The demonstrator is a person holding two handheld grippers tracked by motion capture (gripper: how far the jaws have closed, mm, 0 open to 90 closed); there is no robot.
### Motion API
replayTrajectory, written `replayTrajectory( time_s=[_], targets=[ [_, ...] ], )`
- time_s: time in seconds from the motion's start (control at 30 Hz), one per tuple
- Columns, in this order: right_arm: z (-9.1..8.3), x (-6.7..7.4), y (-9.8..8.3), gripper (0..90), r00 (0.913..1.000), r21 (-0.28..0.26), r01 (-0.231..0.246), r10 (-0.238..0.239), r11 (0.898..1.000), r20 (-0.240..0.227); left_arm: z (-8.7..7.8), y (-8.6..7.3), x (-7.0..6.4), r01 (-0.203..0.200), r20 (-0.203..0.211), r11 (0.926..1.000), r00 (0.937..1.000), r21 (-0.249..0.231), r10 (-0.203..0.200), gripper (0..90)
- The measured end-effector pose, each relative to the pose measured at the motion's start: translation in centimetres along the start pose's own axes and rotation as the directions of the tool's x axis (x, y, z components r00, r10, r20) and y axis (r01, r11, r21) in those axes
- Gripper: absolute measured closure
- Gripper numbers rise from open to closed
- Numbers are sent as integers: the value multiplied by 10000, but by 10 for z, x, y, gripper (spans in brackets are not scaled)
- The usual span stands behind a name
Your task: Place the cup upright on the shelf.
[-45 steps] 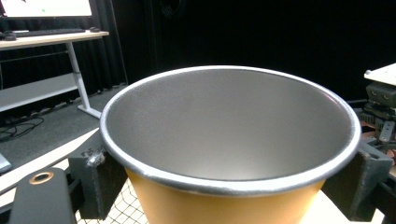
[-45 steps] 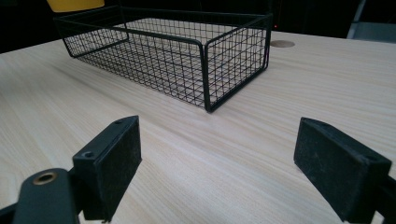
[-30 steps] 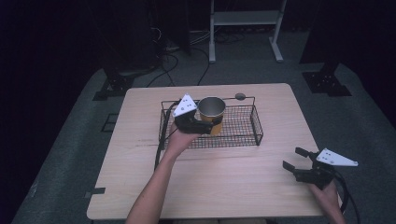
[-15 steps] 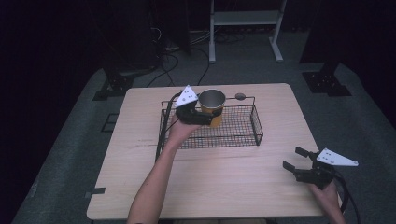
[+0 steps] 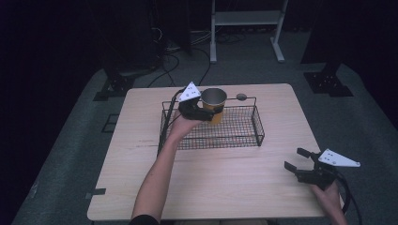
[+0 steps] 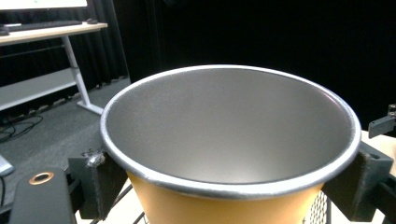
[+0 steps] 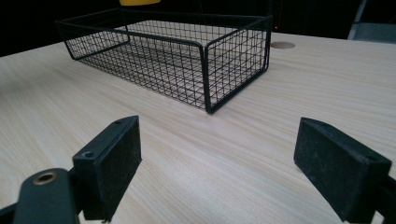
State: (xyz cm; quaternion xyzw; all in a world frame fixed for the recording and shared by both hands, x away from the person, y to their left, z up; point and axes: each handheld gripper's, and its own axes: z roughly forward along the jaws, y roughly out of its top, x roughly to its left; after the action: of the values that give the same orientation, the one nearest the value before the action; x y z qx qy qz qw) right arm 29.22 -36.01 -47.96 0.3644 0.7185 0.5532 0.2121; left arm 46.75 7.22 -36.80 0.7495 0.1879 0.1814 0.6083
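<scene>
An orange cup [image 5: 214,104] with a grey metal inside hangs over the back left part of the black wire basket [image 5: 244,136]. My left gripper [image 5: 206,112] is shut on the cup, one jaw on each side of it. In the left gripper view the cup [image 6: 229,154] stands upright between the two pads [image 6: 100,179]. My right gripper [image 5: 296,160] stands open low over the table's front right, nothing between its jaws. From the right gripper view [image 7: 217,163] the basket [image 7: 205,60] lies ahead, with the cup's orange bottom [image 7: 139,2] at the top edge.
The light wooden table [image 5: 211,187] carries the basket in its back middle. A small grey round object [image 5: 241,97] lies behind the basket. Beyond the table are a white frame's legs [image 5: 244,33], cables on the floor and dark stands.
My left gripper has carried the cup up and toward the back of the basket. The right gripper has stayed where it was.
</scene>
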Motion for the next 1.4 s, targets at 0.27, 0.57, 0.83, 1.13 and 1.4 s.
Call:
replayTrajectory(
  time_s=[0.27,0.57,0.83,1.13,1.4],
  targets=[
    [0,0,0,139,10000,-6,-3,3,10000,-13,14,-3,2,-271,444,9992,9987,299,258,129],
    [0,0,0,139,10000,-21,-17,17,10000,-33,26,-11,4,-285,730,9980,9970,569,243,129],
    [0,0,0,139,10000,-23,-4,3,10000,-41,32,-20,7,-163,909,9958,9958,902,81,129],
    [0,0,0,139,10000,-22,11,-12,10000,-49,38,-27,6,-281,1124,9902,9936,1366,127,128],
    [0,0,0,139,10000,-30,12,-13,10000,-63,42,-33,7,-204,1168,9868,9932,1606,15,128]
  ],
)
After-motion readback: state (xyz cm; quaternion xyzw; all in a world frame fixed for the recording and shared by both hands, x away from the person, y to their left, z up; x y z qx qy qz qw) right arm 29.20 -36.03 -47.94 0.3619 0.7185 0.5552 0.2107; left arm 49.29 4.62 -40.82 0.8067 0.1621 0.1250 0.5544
